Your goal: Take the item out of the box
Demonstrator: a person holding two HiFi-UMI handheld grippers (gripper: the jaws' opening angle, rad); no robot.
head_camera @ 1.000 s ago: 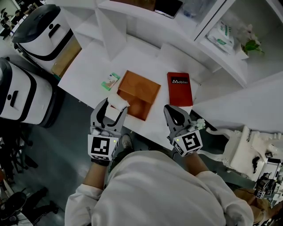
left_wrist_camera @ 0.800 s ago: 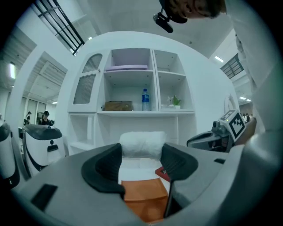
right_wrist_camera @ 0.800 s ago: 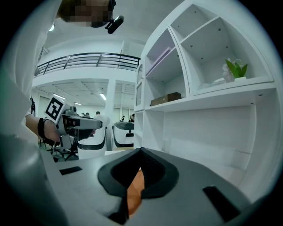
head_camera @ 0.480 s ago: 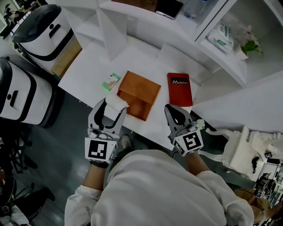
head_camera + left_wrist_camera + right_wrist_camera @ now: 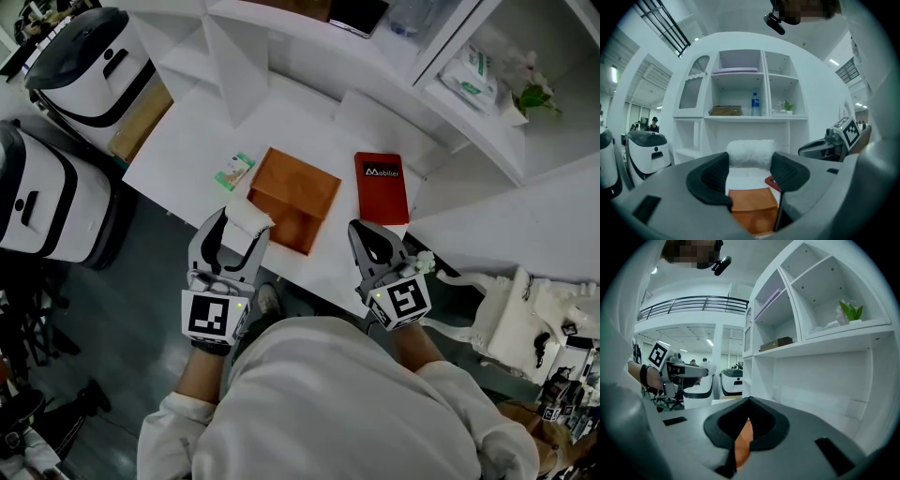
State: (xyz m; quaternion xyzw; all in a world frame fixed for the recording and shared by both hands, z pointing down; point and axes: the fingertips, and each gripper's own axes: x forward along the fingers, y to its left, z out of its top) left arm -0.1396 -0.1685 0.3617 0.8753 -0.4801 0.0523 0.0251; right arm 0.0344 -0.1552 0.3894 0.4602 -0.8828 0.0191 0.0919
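Item [image 5: 751,152], a white fluffy roll, sat gripped crosswise in my left tool [image 5: 236,228], box [image 5: 298,192] just ahead, below; my right tool [image 5: 375,246] was closed, empty.

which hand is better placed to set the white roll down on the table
Left. The left gripper grips the white roll at the orange box's near corner; the right gripper is shut and empty, off to the side.

The box [image 5: 298,192] is orange-brown, the item [image 5: 249,217] white, the book [image 5: 381,187] red with white lettering, the packet [image 5: 233,173] green and white, the tabletop [image 5: 197,141] white.
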